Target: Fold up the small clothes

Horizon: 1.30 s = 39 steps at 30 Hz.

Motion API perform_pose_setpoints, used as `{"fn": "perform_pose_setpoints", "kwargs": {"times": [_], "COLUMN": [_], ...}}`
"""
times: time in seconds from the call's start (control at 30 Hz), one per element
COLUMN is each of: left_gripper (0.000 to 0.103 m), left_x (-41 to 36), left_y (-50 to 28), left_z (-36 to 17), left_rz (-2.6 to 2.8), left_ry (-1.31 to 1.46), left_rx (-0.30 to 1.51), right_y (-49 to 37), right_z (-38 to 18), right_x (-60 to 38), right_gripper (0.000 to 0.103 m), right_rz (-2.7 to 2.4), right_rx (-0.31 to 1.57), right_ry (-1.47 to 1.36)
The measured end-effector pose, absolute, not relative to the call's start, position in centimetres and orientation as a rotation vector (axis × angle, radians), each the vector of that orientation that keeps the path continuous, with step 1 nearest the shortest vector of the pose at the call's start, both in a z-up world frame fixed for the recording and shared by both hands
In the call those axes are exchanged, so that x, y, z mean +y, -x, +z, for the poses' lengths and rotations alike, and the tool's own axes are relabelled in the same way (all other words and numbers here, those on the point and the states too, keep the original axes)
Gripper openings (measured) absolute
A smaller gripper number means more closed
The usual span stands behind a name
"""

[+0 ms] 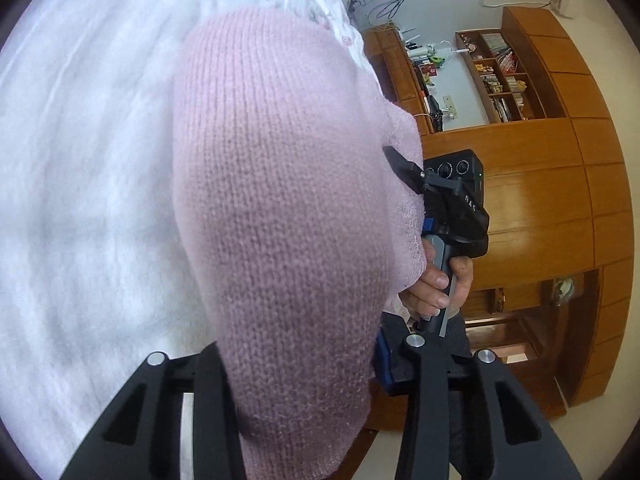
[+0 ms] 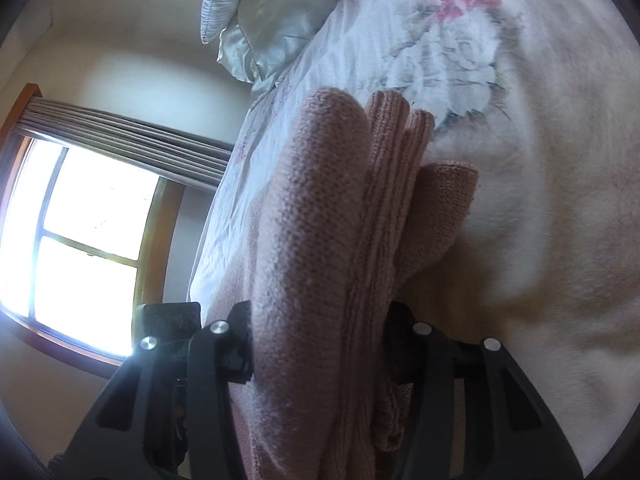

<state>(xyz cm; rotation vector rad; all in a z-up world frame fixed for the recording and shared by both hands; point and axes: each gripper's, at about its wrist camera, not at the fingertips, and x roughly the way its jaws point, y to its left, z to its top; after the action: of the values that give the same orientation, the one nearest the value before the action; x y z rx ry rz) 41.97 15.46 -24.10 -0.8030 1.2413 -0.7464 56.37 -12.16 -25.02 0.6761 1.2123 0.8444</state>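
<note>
Mostly, the pink knit [image 1: 280, 208] fills both views and hides what grips it. In the left wrist view it hangs as a rounded fold between the left gripper [image 1: 308, 412] arms; the fingers themselves are covered by the cloth, though the knit bunches between them, so they look clamped on it. Behind the knit lies the bed [image 1: 80, 160] with its white fluffy cover, blurred. At the knit's right edge the right gripper [image 1: 404, 168] pinches the fabric with one dark finger [image 1: 400, 164] showing, and a hand [image 1: 436, 284] grips its handle; the rest of the person is hidden.

In the right wrist view the knit [image 2: 320, 240] is doubled into several layers, ribbed edges showing, and runs down between the right gripper's [image 2: 320, 360] fingers, which are clenched on it; their tips are buried in the folds. Its lower end is cut off by the frame.

Beyond, a floral sheet [image 2: 400, 52], a pillow [image 2: 260, 20] and a bright window [image 2: 80, 232] are washed out. A wooden shelf unit [image 1: 500, 76] holds books and small items too small to make out.
</note>
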Motion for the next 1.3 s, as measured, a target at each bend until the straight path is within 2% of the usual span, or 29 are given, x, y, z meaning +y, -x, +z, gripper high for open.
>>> {"fn": "perform_pose_setpoints", "kwargs": {"times": [0.17, 0.33, 0.37, 0.43, 0.47, 0.5, 0.53, 0.57, 0.6, 0.67, 0.7, 0.73, 0.87, 0.9, 0.93, 0.97, 1.07, 1.13, 1.2, 1.3], "left_gripper": [0.042, 0.042, 0.042, 0.045, 0.052, 0.058, 0.058, 0.063, 0.075, 0.093, 0.093, 0.093, 0.093, 0.094, 0.094, 0.095, 0.095, 0.095, 0.092, 0.094], "left_x": [20.9, 27.8, 28.9, 30.5, 31.2, 31.5, 31.6, 31.6, 31.8, 32.8, 33.6, 34.4, 36.6, 36.5, 36.2, 35.8, 34.7, 33.3, 32.3, 32.6], "left_y": [-39.4, -35.5, -34.7, -33.5, -33.0, -32.7, -32.4, -32.2, -32.0, -31.2, -30.8, -30.5, -31.3, -31.9, -32.8, -33.6, -35.8, -36.6, -36.8, -37.4], "left_z": [-20.6, -21.5, -22.4, -25.0, -26.7, -27.9, -28.4, -28.2, -27.7, -26.0, -24.9, -23.8, -20.0, -19.6, -19.4, -19.6, -22.1, -24.0, -25.1, -22.4], "left_rz": [-0.705, -0.596, -0.573, -0.520, -0.488, -0.482, -0.495, -0.502, -0.510, -0.494, -0.462, -0.423, -0.500, -0.562, -0.629, -0.673, -0.768, -0.731, -0.738, -0.796], "left_ry": [0.767, 0.823, 0.840, 0.863, 0.882, 0.923, 0.966, 0.985, 1.002, 1.018, 0.994, 0.966, 1.048, 1.081, 1.111, 1.139, 1.225, 1.216, 1.216, 1.198], "left_rx": [1.173, 1.164, 1.176, 1.219, 1.247, 1.259, 1.243, 1.223, 1.206, 1.134, 1.097, 1.060, 0.819, 0.779, 0.753, 0.736, 0.770, 0.852, 0.889, 0.834], "right_y": [-55.5, -54.3, -54.0, -53.6, -53.5, -53.4, -53.2, -53.1, -52.9, -52.6, -52.7, -52.8, -53.5, -53.5, -53.6, -53.3, -53.5, -54.1, -54.2, -53.2], "right_z": [-23.1, -25.9, -27.1, -29.4, -30.1, -30.3, -30.1, -29.5, -28.5, -26.3, -25.2, -24.2, -23.1, -23.6, -24.3, -24.6, -25.1, -27.2, -27.9, -24.4], "right_x": [-5.4, 3.6, 5.3, 7.7, 8.1, 7.9, 7.4, 6.4, 5.1, 2.4, 1.3, 0.6, 2.4, 3.5, 4.5, 5.7, 5.4, 4.8, 5.0, 5.1], "right_gripper": [0.045, 0.046, 0.047, 0.058, 0.069, 0.073, 0.076, 0.087, 0.089, 0.089, 0.089, 0.087, 0.064, 0.047, 0.037, 0.014, 0.014, 0.015, 0.020, 0.025], "right_rz": [0.957, 1.041, 1.045, 1.007, 0.983, 0.978, 0.967, 0.934, 0.908, 0.874, 0.855, 0.849, 0.841, 0.848, 0.845, 0.825, 0.796, 0.719, 0.713, 0.746], "right_rx": [1.191, 1.283, 1.317, 1.376, 1.382, 1.379, 1.379, 1.373, 1.337, 1.265, 1.240, 1.214, 1.218, 1.240, 1.267, 1.251, 1.189, 1.231, 1.251, 1.169], "right_ry": [-0.651, -0.604, -0.584, -0.540, -0.524, -0.540, -0.552, -0.551, -0.550, -0.559, -0.568, -0.571, -0.539, -0.542, -0.530, -0.492, -0.514, -0.535, -0.505, -0.467]}}
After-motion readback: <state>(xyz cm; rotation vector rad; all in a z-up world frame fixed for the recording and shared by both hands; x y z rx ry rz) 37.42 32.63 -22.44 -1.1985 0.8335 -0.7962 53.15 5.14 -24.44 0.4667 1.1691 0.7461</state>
